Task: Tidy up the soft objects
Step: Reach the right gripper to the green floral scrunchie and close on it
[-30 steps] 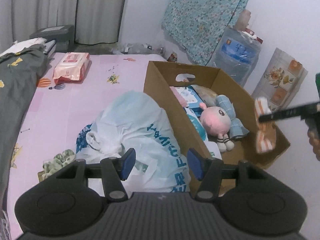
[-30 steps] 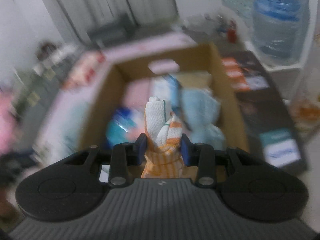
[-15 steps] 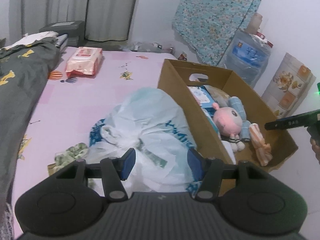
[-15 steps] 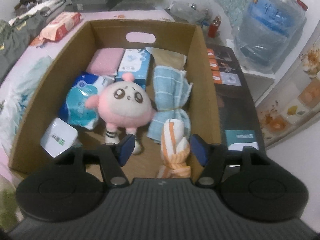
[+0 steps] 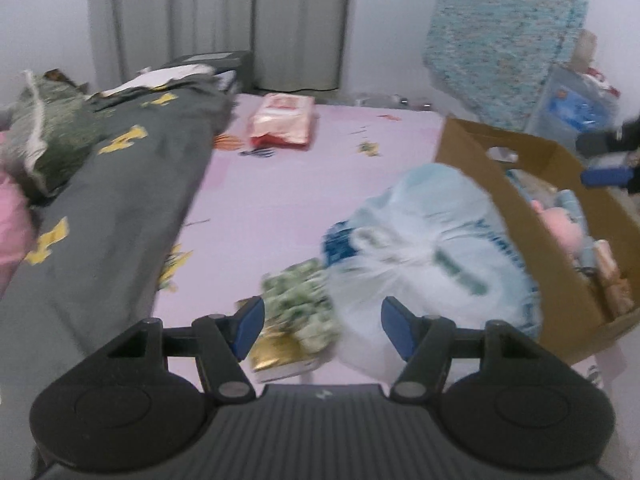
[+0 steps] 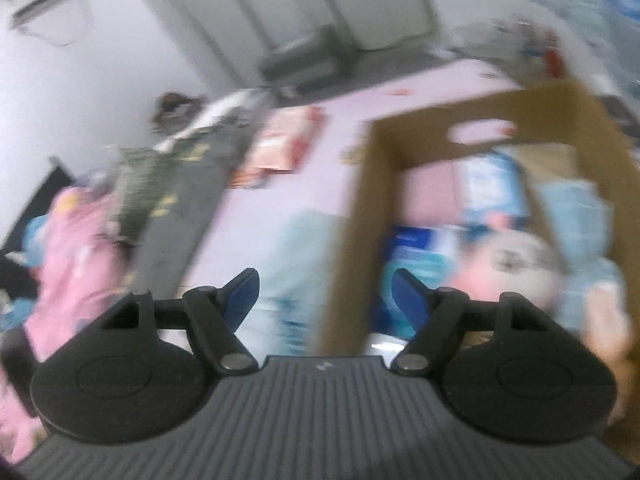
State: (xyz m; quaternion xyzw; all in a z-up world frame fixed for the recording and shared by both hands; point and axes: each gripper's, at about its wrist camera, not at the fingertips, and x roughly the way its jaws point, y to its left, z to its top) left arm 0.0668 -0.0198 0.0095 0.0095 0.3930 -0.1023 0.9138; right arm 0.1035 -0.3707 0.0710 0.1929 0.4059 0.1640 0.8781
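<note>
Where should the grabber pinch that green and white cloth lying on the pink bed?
Pinch the bunched top of the green and white cloth, probably coming down from above. It lies crumpled on the bed, right between the open left gripper fingers.

Home bedroom: pink bedsheet (image 5: 288,200), grey quilt (image 5: 120,200), curtains (image 5: 224,20), cardboard box (image 5: 560,280) of plush.

Right gripper (image 6: 325,296): jaws apart, empty. Cardboard box (image 6: 352,216) ahead; blurred, seemingly a pink plush toy (image 6: 516,268) inside.
</note>
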